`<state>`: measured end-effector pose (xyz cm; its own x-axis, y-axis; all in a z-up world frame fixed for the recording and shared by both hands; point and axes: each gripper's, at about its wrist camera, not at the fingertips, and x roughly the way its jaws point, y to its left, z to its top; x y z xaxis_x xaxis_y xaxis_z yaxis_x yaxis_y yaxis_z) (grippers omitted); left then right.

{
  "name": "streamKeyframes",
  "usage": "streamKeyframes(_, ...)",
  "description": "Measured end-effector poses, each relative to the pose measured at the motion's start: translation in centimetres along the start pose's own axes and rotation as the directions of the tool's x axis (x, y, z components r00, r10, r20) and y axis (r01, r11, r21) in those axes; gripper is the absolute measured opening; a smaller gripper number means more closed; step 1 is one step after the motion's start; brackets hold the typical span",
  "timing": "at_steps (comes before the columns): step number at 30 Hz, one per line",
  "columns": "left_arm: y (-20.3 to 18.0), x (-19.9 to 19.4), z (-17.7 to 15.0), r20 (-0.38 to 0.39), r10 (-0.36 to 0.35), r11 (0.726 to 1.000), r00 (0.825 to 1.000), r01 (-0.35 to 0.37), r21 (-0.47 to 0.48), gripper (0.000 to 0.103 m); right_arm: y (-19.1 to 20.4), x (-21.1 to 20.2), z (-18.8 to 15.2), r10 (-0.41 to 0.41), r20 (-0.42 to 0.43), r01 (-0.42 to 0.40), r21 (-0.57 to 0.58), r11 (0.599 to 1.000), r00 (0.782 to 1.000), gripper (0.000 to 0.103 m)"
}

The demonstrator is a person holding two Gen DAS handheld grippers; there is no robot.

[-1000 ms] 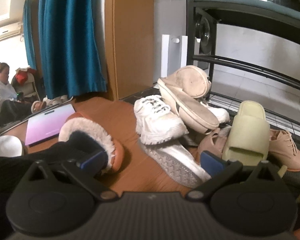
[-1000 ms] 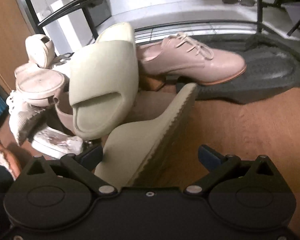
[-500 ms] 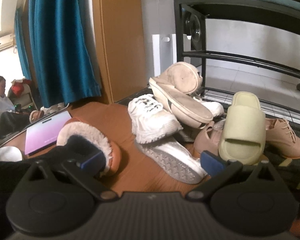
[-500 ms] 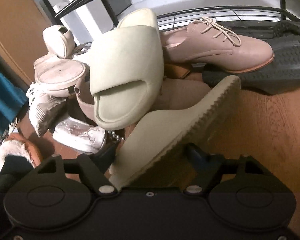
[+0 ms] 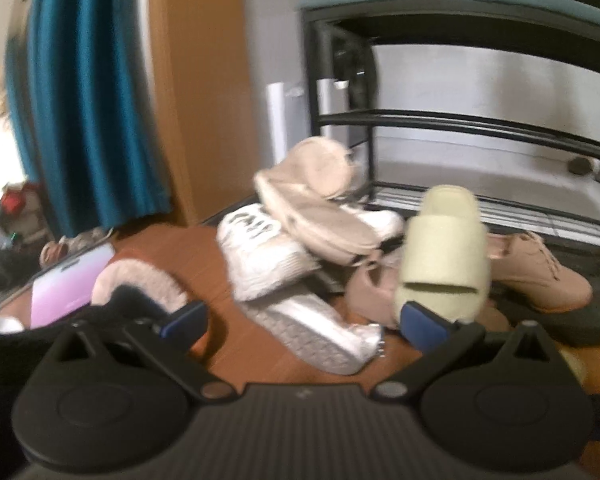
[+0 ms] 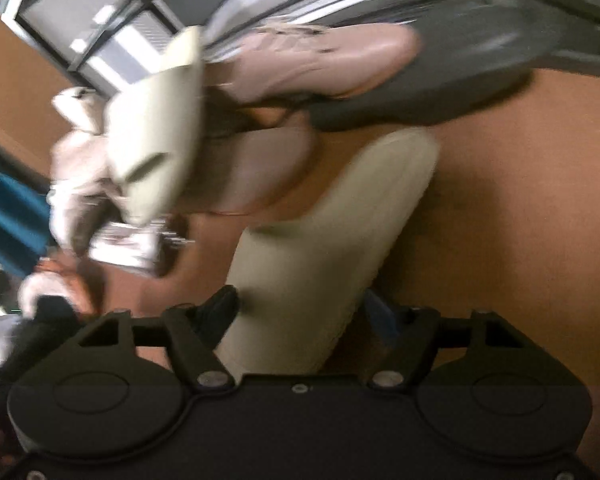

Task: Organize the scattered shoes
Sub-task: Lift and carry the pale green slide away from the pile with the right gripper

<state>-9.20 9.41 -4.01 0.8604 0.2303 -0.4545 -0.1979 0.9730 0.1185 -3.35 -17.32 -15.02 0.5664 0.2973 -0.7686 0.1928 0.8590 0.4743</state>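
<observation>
**Cream slide clamped in the right gripper beside the shoe pile**

While both views were blurred, the cream slide sandal (image 6: 324, 240) could be made out lying lengthwise between the fingers of the right gripper (image 6: 300, 312), its heel end pinched by the black pads on either side and its toe pointing away over the brown wooden floor (image 6: 520, 200). Its mate, a second cream slide (image 5: 444, 256), leaned toe-up on top of the heap just beyond, resting against a tan shoe (image 5: 372, 292). Right of that stood a pink-tan lace-up shoe (image 5: 540, 272), partly on a dark mat (image 5: 580, 320). To the left of the heap, a white sneaker (image 5: 260, 256) sat upright on another white sneaker turned sole-up (image 5: 316, 332), and a pair of beige sandals (image 5: 316, 200) was stacked above them. Behind the pile rose a black metal shoe rack (image 5: 440, 120).

The left gripper (image 5: 300, 320) hung above the floor with its blue-padded fingers spread wide, nothing between them. Near its left finger lay a fur-lined brown slipper (image 5: 140, 284), with a pink-purple flat board (image 5: 68, 284) and a teal curtain (image 5: 88, 100) farther off.
</observation>
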Motion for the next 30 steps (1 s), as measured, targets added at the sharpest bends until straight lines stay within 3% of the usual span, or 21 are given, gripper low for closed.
streamKeyframes(3, -0.4, -0.2, -0.3, 0.006, -0.007, 1.0, 1.0, 0.007, 0.023, 0.102, -1.1, -0.1, 0.0, -0.017, 0.008, 0.016, 0.041, 0.999, 1.0, 0.074)
streamKeyframes(5, -0.3, -0.2, -0.3, 0.005, 0.0, 1.0, 1.0, 0.0, 0.02, 0.102, -0.4, -0.6, -0.3, -0.074, 0.03, 0.072, 0.063, 0.995, 0.997, 0.096)
streamKeyframes(7, -0.1, 0.0, -0.3, -0.002, 0.007, 1.0, 1.0, -0.007, 0.009, 0.102, 0.9, -0.9, -1.3, -0.1, 0.08, 0.092, 0.098, 0.991, 0.992, 0.103)
streamKeyframes(9, 0.2, 0.2, -0.3, -0.015, 0.018, 1.0, 1.0, -0.018, -0.006, 0.102, 3.0, -0.7, -2.3, -0.132, 0.116, 0.12, 0.099, 0.988, 0.984, 0.103)
streamKeyframes(12, 1.1, 0.3, -0.1, -0.02, 0.03, 0.999, 0.999, -0.03, -0.031, 0.102, 5.9, 0.4, -2.8, -0.243, 0.14, 0.232, 0.091, 0.968, 0.96, 0.103)
streamKeyframes(15, 1.8, 0.3, -0.1, -0.02, 0.035, 0.998, 0.999, -0.036, -0.049, 0.102, 8.1, 1.9, -3.1, -0.315, 0.133, 0.306, 0.085, 0.948, 0.94, 0.103)
streamKeyframes(22, 2.4, 0.8, -0.2, -0.05, 0.034, 0.996, 0.998, -0.038, -0.077, 0.103, 9.2, 4.6, -3.7, -0.418, 0.105, 0.409, 0.096, 0.908, 0.903, 0.103)
streamKeyframes(25, 2.2, 0.9, -0.3, -0.047, 0.029, 0.997, 0.998, -0.032, -0.07, 0.103, 9.1, 5.4, -3.8, -0.434, 0.104, 0.429, 0.069, 0.901, 0.895, 0.103)
streamKeyframes(30, 1.8, 0.9, -0.4, -0.05, 0.03, 0.997, 0.998, -0.033, -0.063, 0.103, 8.8, 5.5, -3.7, -0.384, 0.102, 0.391, -0.052, 0.919, 0.918, 0.102)
